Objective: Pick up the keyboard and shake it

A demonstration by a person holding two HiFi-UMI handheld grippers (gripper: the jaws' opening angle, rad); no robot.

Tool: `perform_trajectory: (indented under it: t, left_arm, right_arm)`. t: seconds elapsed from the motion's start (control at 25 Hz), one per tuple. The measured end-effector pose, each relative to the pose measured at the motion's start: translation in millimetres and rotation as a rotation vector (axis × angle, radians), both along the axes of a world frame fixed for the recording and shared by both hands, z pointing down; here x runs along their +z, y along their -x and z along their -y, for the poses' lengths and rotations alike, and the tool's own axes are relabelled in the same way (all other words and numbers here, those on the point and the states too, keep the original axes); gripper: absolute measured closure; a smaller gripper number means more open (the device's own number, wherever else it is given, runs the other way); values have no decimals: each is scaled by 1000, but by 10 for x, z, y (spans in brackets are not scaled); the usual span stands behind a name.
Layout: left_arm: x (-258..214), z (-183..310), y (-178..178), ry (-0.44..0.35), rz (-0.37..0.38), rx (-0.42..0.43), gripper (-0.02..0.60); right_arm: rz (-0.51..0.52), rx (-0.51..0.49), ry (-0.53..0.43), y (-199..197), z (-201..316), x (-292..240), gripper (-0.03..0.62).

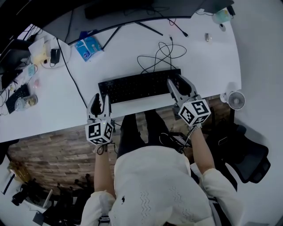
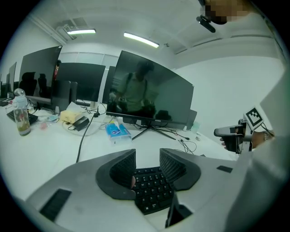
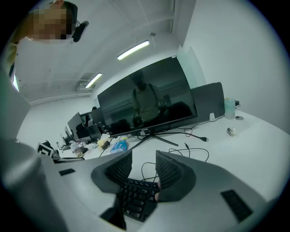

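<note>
Keyboard (image 2: pixel 152 190) peeks between the jaws in both gripper views, the rest hidden behind them. Monitor (image 1: pixel 132 9) is cropped by the head view's far edge. Far-left clutter (image 1: pixel 31 53) is too small to name.

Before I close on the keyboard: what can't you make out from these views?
- Head view: right end of the keyboard, hidden under the right gripper.
- Head view: whether the looped cable plugs into the keyboard; too small to tell.
- Both gripper views: the keyboard's edges and any contact with them, covered by the bodies of the left gripper and the right gripper.
</note>
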State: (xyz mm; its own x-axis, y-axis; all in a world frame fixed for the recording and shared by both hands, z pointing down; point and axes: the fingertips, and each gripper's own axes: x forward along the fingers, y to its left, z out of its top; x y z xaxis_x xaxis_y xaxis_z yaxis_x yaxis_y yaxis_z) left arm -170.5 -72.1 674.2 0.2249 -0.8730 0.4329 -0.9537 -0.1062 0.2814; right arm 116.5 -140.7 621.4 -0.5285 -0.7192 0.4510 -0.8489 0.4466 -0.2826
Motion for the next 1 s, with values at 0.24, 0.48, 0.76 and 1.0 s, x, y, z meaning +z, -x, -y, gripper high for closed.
perform_trajectory:
  t: [0.24,0.48,0.76,1.0]
  left_arm:
    - [283,85,53,52,-8,-17,398]
    - [591,113,111,120,-30,-35,383]
    - [912,95,207,187,-44,-61,342]
    - [1108,116,224,239,-36,-54,330]
  right_arm:
    - [-20,17,64,-78,56,333,415]
    - [-33,13,118,-127,68,639,369]
    - [-59,61,146,-389,147,1008,319]
    - [-86,119,168,-619,229,1218,309]
